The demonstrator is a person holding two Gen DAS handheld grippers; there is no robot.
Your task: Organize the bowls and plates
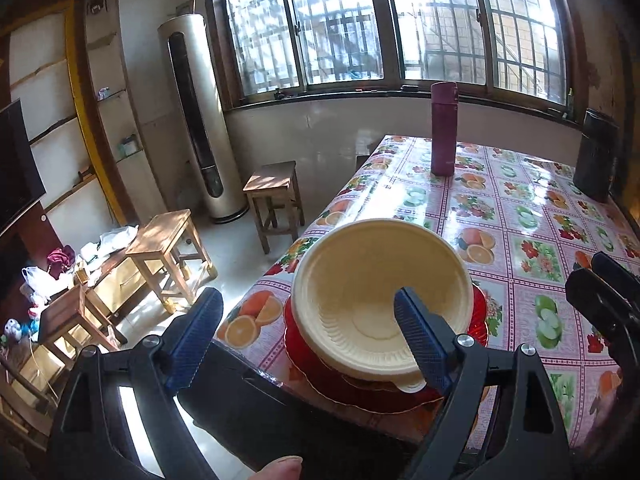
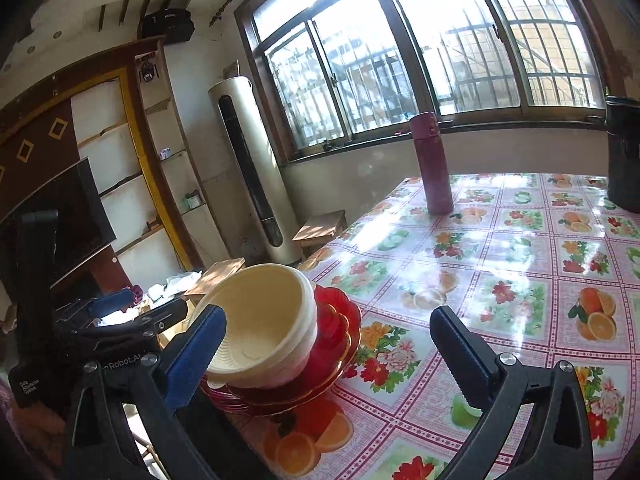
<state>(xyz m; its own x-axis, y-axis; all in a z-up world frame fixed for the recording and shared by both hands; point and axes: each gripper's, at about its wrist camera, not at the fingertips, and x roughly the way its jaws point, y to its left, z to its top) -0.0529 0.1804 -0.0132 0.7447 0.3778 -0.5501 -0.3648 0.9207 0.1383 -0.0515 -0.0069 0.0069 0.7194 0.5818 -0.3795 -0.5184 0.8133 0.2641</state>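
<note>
A stack of cream bowls [image 1: 372, 280] [image 2: 264, 320] leans tilted on a pile of red scalloped plates [image 1: 320, 376] [image 2: 340, 336] at the near left corner of the table. My left gripper [image 1: 308, 296] is open; its right finger [image 1: 420, 340] stands in front of the bowl's inside, and its left finger [image 1: 200, 336] hangs off the table edge, touching nothing. My right gripper [image 2: 328, 314] is open just right of the stack. Its left finger [image 2: 200, 352] is close by the bowls' rim and nothing is held. Each view shows the other gripper's black body at its edge.
The table [image 1: 520, 216] [image 2: 500, 280] wears a glossy fruit-print cloth. A maroon flask [image 1: 443, 128] [image 2: 434, 164] and a dark canister [image 1: 596, 156] [image 2: 624, 152] stand at the far side. Wooden stools [image 1: 168, 240] and a tall air conditioner [image 1: 196, 120] are on the floor to the left.
</note>
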